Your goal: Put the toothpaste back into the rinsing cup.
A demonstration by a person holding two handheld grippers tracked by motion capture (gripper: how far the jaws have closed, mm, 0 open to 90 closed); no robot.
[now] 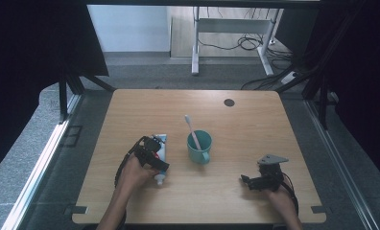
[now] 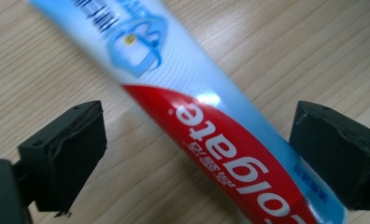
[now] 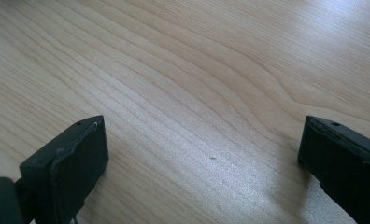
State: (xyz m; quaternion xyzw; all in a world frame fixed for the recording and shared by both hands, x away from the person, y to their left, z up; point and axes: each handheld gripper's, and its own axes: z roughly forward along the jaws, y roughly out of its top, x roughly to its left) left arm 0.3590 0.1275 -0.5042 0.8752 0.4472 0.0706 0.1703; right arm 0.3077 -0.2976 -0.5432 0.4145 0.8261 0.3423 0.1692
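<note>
the left gripper (image 1: 152, 154) hangs over the toothpaste tube (image 2: 206, 126), its jaws spread wide with the tube lying between them, neither pad pressing it. the tube rests flat on the table (image 1: 255, 120), just at nine o'clock of the teal cup (image 1: 199, 146) holding a toothbrush (image 1: 192, 130). the right gripper (image 3: 202, 154), at four o'clock of the cup, stands spread over bare wood.

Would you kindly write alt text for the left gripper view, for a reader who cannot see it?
A toothpaste tube, red, white and blue, lies diagonally on the wooden table between the open black jaws of the left gripper. Table shows between the left jaw and the tube; the right jaw sits close beside it.
</note>
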